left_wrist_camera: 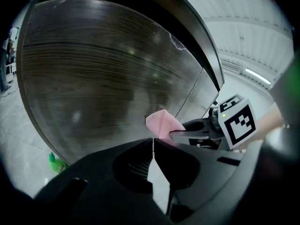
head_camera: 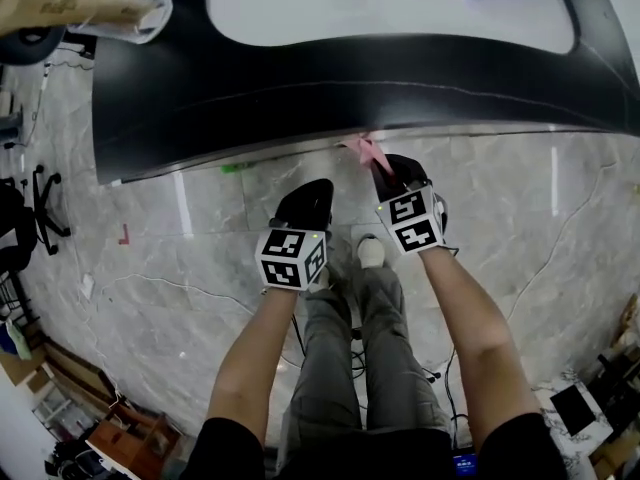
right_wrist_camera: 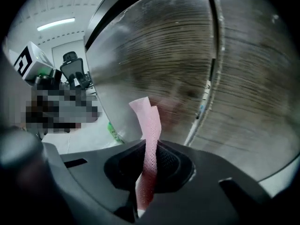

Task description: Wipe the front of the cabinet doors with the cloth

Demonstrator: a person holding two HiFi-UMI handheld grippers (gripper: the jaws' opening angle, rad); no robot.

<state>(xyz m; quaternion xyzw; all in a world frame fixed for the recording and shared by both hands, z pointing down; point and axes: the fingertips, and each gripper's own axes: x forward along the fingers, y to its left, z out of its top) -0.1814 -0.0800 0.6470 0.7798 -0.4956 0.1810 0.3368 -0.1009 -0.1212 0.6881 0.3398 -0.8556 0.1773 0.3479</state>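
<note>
The cabinet's dark, curved wood-grain front (head_camera: pixel 300 98) runs across the head view under a white top (head_camera: pixel 400 13). A pink cloth (head_camera: pixel 365 150) is pinched in my right gripper (head_camera: pixel 385 171) and its free end reaches the foot of the cabinet front. In the right gripper view the cloth (right_wrist_camera: pixel 149 125) stands up between the shut jaws, close to a door seam (right_wrist_camera: pixel 212 78). My left gripper (head_camera: pixel 305 200) hangs just left of the right one, shut and empty. In the left gripper view its jaws meet in a thin line (left_wrist_camera: pixel 153 143), with the cloth (left_wrist_camera: pixel 163 123) and the right gripper (left_wrist_camera: pixel 199 134) just beyond.
A small green bottle (head_camera: pixel 232 167) stands on the marble floor at the cabinet's foot, left of the grippers. An office chair (head_camera: pixel 40 208) sits at far left, a clear plastic container (head_camera: pixel 130 8) at top left. The person's legs and a shoe (head_camera: pixel 370 251) are below the grippers.
</note>
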